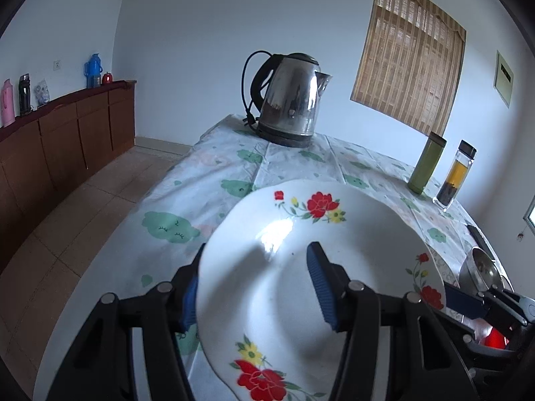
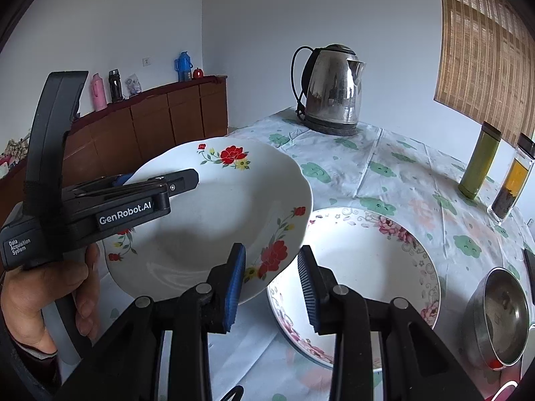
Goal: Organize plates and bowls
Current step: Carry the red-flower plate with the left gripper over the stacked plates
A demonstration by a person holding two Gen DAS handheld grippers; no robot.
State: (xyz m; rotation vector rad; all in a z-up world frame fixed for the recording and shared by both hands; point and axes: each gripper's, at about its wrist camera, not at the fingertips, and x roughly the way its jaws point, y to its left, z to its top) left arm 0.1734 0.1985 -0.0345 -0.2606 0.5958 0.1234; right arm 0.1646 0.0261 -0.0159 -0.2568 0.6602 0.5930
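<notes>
A white plate with red flowers (image 1: pixel 274 307) is tilted and lifted off the tablecloth. My left gripper (image 1: pixel 257 257) is shut on its rim, one finger on the inner face and the other behind the edge. The right wrist view shows the same plate (image 2: pixel 217 227) held up by the left gripper (image 2: pixel 187 180) in a person's hand. My right gripper (image 2: pixel 272 250) is open just short of the plate's near rim, which shows beyond the gap; the pads press on nothing. A second white plate with pink flowers (image 2: pixel 367 267) lies on the table under it.
A steel bowl (image 2: pixel 501 314) sits at the table's right edge. A steel kettle (image 2: pixel 334 93) stands at the far end, and a green flask (image 2: pixel 478 163) and a glass tea bottle (image 2: pixel 511 180) at the right. A wooden sideboard (image 1: pixel 67 140) lines the left wall.
</notes>
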